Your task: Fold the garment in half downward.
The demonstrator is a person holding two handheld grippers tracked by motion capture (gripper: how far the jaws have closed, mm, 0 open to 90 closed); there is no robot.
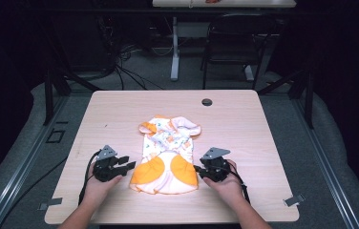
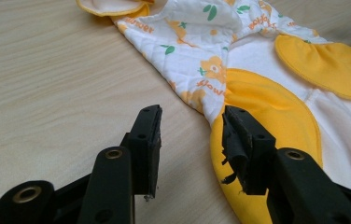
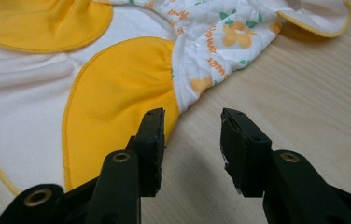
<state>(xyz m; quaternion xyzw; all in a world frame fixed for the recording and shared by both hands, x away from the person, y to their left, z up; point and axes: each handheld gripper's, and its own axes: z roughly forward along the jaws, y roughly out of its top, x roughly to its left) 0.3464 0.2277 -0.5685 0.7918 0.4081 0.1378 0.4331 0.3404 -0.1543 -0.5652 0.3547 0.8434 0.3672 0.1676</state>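
Observation:
A small baby garment [image 1: 169, 153] lies flat on the wooden table [image 1: 110, 114], white with orange patches and a flower print. My left gripper [image 1: 129, 162] rests at its left edge, open, with nothing between its jaws. In the left gripper view the left gripper [image 2: 190, 133] has bare wood in its gap, and the orange patch [image 2: 276, 116] lies under its right jaw. My right gripper [image 1: 196, 169] sits at the garment's right edge, open. In the right gripper view the right gripper [image 3: 192, 135] has bare wood between its jaws, and its left jaw overlaps the orange patch [image 3: 117, 88].
A dark round grommet [image 1: 207, 102] sits in the table near its far edge. Beyond the table stand a chair [image 1: 237, 43] and another desk's leg [image 1: 174, 52], with cables on the floor. Tape tabs mark the near corners [image 1: 293, 200].

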